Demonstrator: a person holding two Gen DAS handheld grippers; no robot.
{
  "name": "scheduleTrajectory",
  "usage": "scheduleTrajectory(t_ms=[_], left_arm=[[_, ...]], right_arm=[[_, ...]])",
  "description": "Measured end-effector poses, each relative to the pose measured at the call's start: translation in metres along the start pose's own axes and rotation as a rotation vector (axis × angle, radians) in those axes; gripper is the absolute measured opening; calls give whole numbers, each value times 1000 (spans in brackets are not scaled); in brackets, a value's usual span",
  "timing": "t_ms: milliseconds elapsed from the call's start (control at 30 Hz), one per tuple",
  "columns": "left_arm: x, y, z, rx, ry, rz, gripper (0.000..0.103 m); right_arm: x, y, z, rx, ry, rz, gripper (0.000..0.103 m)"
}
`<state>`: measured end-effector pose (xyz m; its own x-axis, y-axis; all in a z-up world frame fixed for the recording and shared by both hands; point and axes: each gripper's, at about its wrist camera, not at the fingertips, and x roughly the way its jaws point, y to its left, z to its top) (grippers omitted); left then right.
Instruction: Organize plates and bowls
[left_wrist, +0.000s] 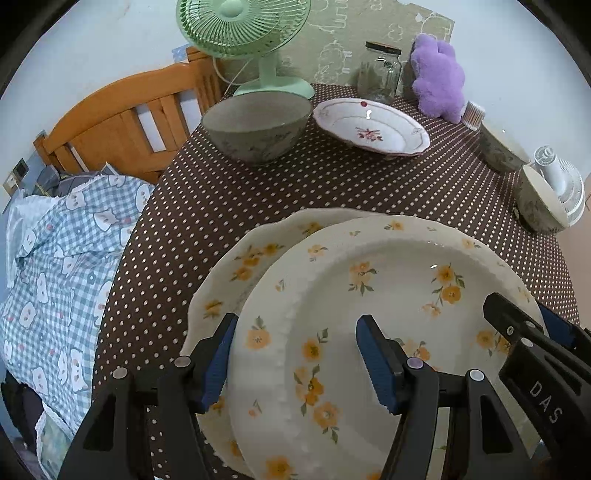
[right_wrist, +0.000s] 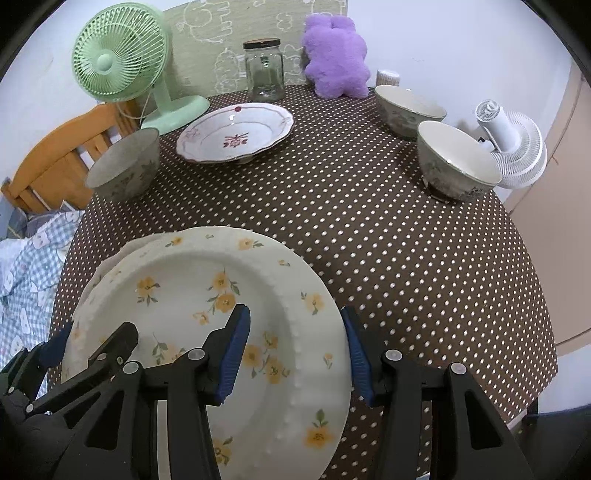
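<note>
Dotted tablecloth (right_wrist: 369, 240) carries bowls (right_wrist: 458, 162), green fan (right_wrist: 122, 62), jar (right_wrist: 264, 70), stacked floral plates (right_wrist: 207, 314).

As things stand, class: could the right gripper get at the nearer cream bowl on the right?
Probably not yet: the right gripper straddles the yellow-flowered plate's rim. Bare dotted cloth leads to the bowl.

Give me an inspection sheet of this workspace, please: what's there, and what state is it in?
Surface: table under a brown dotted tablecloth.
Job's things: top plate offset over lower plate; pink-flowered dish; grey bowl at left; far bowl and near bowl at right.
Clutter: green fan, jar, purple plush, white fan.
Grippers: left gripper and right gripper each appear clamped, fingers across opposite rims of the top plate.
Cables: cord by the green fan.
Surroundings: wooden bed frame, checked blanket.
</note>
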<state>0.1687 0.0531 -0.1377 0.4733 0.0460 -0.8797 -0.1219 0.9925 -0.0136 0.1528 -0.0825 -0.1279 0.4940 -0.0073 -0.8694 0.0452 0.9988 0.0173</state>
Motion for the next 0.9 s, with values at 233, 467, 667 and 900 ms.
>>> scheduleTrajectory(t_ms=[233,467,667,900], left_arm=[[5,13,-11,8,23,6,66],[5,15,-17,32,18,24,64],[6,12,-19,61,8,37,65],[7,11,-18,73,0,49,65]], right_arm=[[5,12,-13,-11,22,-4,54],[12,20,-22,-21,38,-20,54],[18,21,-27,-20,52,-38,54],[22,20,-28,-13,45,-32,54]])
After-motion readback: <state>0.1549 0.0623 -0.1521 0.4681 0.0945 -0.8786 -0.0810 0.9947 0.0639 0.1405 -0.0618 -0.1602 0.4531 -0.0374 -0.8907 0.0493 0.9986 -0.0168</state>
